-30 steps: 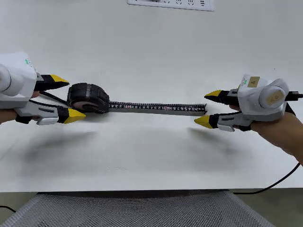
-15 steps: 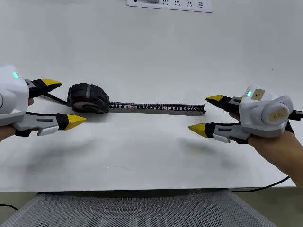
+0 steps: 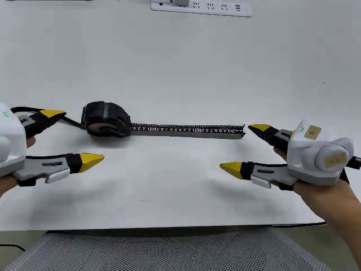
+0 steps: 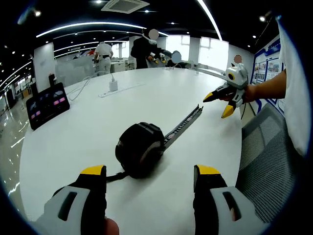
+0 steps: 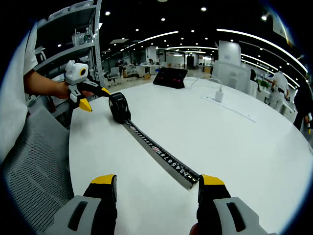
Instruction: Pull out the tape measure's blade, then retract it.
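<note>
A black tape measure case point(image 3: 105, 118) lies on the white table point(image 3: 180, 62), its dark blade point(image 3: 186, 130) pulled out to the right and lying flat. My left gripper point(image 3: 72, 137) is open, a short way left of the case, holding nothing. In the left gripper view the case point(image 4: 140, 148) sits just beyond the yellow fingertips point(image 4: 93, 171). My right gripper point(image 3: 247, 148) is open, its jaws apart right of the blade's end and off it. The right gripper view shows the blade's end point(image 5: 190, 178) between the spread fingers point(image 5: 104, 180).
A black strap point(image 3: 25, 109) trails left from the case. A white power strip point(image 3: 201, 6) lies at the table's far edge. A grey mesh chair point(image 3: 163, 248) stands under the near edge. A cable point(image 3: 313, 225) hangs at the right.
Both grippers have drawn back toward the near edge and away from the tape measure. The left jaws left the case; the right jaws moved off the blade's end. The blade stays out.
</note>
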